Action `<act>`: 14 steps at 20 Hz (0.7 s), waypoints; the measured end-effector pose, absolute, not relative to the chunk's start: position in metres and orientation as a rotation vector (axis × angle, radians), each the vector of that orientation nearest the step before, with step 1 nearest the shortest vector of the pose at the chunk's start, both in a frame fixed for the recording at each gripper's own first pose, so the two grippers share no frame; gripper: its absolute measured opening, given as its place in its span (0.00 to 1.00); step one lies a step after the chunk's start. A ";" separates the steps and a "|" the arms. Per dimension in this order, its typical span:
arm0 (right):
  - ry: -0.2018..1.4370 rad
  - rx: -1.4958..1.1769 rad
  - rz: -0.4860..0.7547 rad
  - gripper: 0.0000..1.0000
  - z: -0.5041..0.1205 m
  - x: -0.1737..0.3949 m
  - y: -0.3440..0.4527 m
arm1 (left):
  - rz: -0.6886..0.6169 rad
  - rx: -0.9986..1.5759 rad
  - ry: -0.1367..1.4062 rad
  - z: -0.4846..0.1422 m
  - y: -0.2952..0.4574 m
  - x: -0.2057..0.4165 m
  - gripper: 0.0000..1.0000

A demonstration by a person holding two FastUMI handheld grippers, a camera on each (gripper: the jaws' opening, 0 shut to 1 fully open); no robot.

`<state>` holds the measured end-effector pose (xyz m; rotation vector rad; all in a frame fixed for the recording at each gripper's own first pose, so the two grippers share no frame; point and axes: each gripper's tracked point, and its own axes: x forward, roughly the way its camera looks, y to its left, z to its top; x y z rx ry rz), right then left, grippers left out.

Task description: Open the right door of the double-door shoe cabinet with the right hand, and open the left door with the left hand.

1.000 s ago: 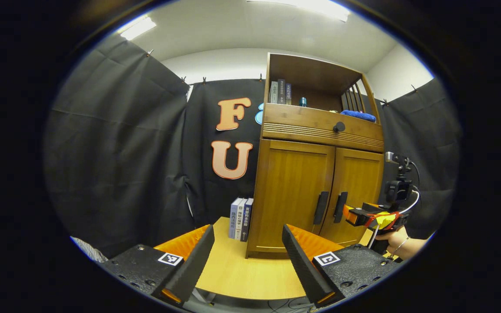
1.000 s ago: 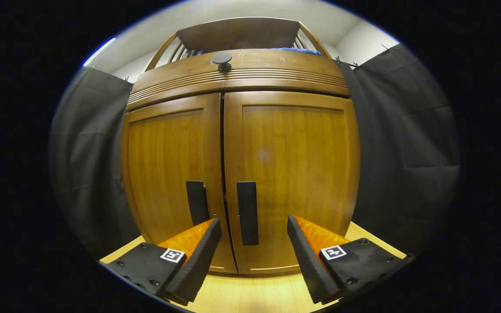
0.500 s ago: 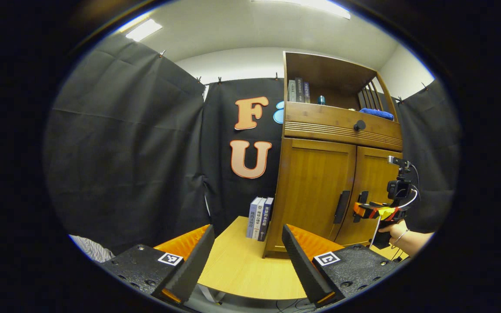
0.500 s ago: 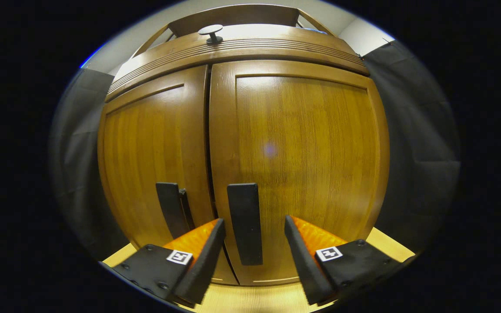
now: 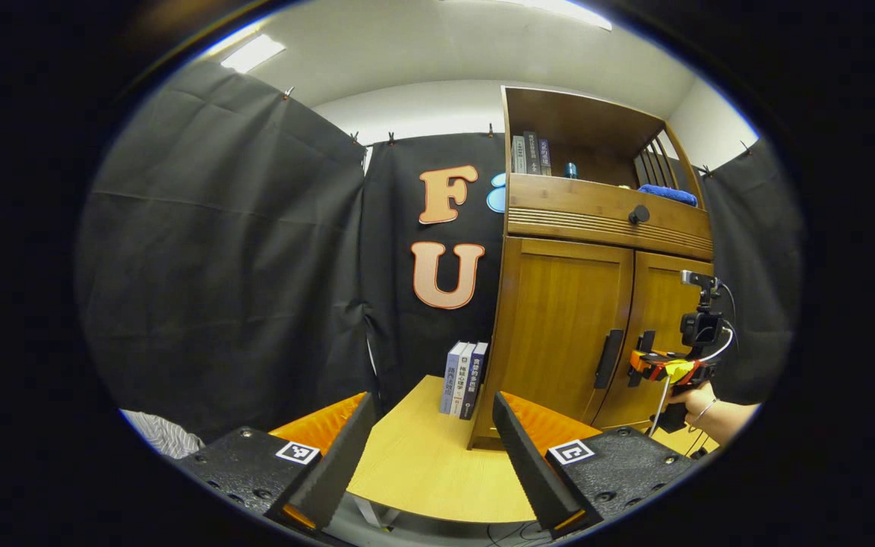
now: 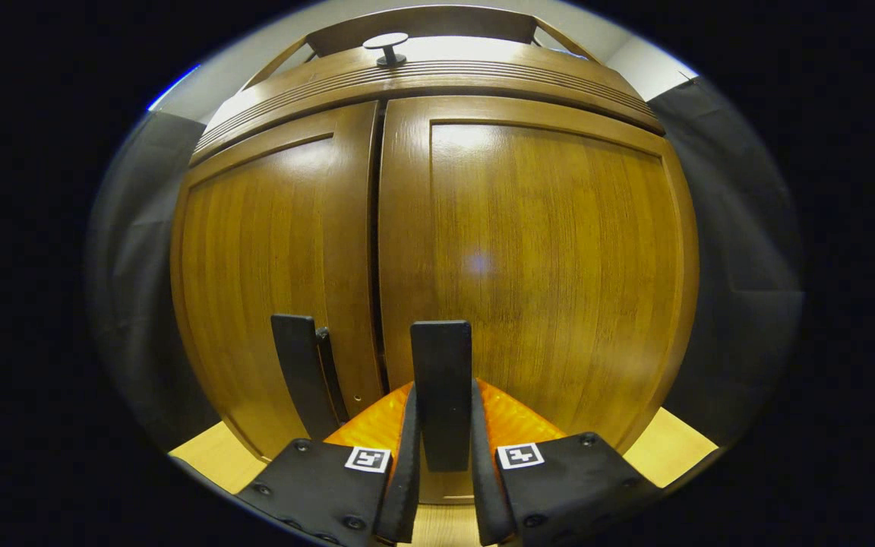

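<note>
Right gripper [image 6: 443, 456]: clamped on the right handle [image 6: 442, 380], one finger pressing each side of the black bar; seen from the left gripper view [image 5: 654, 365] at the right door, held by a hand [image 5: 707, 414].
Left gripper [image 5: 430, 448]: fingers spread wide, holding nothing, hanging over the near edge of the table [image 5: 422, 471], well apart from the cabinet.
Cabinet [image 5: 559, 319]: standing on the table, against the black cloth wall.
Right door [image 6: 551, 266]: flush with the frame, not yet swung out.
Left door [image 6: 270, 266]: closed; left handle [image 6: 301, 372] untouched, just beside the right one.
Drawer [image 5: 604, 216]: above the doors, shut, with a round black knob [image 5: 639, 214].
Top shelf: books [image 5: 529, 154], a small blue bottle [image 5: 570, 170], a blue cloth [image 5: 669, 194].
Table books [image 5: 464, 377]: three, upright, just beside the cabinet's left side.
</note>
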<state>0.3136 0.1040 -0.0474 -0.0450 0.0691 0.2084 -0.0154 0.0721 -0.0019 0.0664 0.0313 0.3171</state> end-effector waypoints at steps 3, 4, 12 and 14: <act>0.062 -0.042 0.219 0.34 -0.046 0.313 0.104 | 0.321 0.061 0.033 -0.003 0.071 -0.017 0.95; 0.066 -0.050 0.220 0.32 -0.045 0.313 0.104 | 0.320 0.058 0.034 -0.004 0.070 -0.018 0.95; 0.106 -0.055 0.212 0.23 -0.044 0.280 0.090 | 0.288 0.030 0.021 -0.001 0.061 -0.023 0.94; 0.104 -0.050 0.211 0.23 -0.046 0.264 0.081 | 0.273 0.030 0.022 -0.002 0.058 -0.024 0.92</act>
